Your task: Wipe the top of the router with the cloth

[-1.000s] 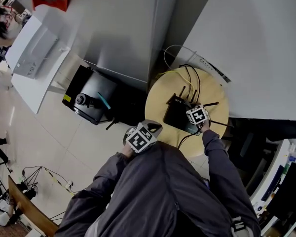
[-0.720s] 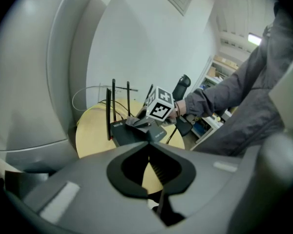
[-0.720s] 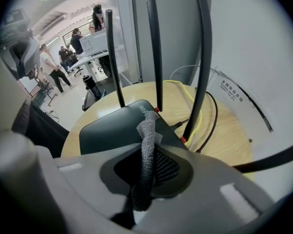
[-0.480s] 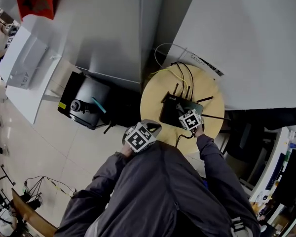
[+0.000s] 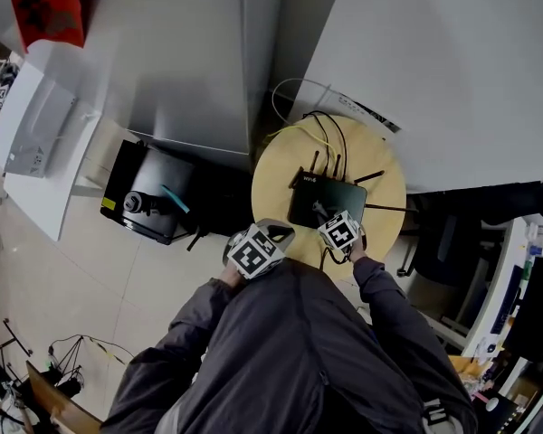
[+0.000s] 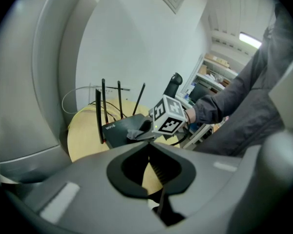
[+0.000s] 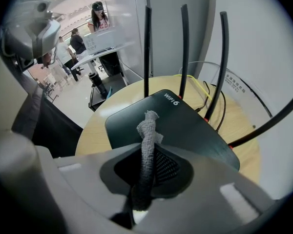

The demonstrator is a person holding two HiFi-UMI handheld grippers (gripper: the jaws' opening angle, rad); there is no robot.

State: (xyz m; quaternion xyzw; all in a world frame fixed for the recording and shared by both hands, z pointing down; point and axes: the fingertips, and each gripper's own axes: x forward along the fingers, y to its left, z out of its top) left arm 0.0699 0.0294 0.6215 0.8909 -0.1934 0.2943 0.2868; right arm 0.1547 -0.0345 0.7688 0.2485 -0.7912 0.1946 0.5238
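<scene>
A black router (image 5: 326, 201) with several upright antennas lies on a small round wooden table (image 5: 276, 183). My right gripper (image 5: 324, 217) is over the router's near edge, shut on a twisted grey cloth (image 7: 146, 135). The cloth's tip hangs over the router (image 7: 185, 126) top, close to its WIFI 6 print. My left gripper (image 5: 270, 235) is held back off the table's near left edge, close to my body, shut with nothing between its jaws. From the left gripper view, the router (image 6: 118, 130) and the cloth (image 6: 136, 133) show beyond the left gripper (image 6: 149, 152).
Yellow and black cables (image 5: 324, 138) loop over the table's far side. A black machine (image 5: 154, 193) sits on the floor to the left. A grey cabinet (image 5: 190, 61) and a white wall (image 5: 452, 61) stand behind the table. People (image 7: 78, 40) stand far off.
My right gripper has slid with the cloth from the router's right near corner leftward toward the middle of its near edge. The left gripper has stayed put.
</scene>
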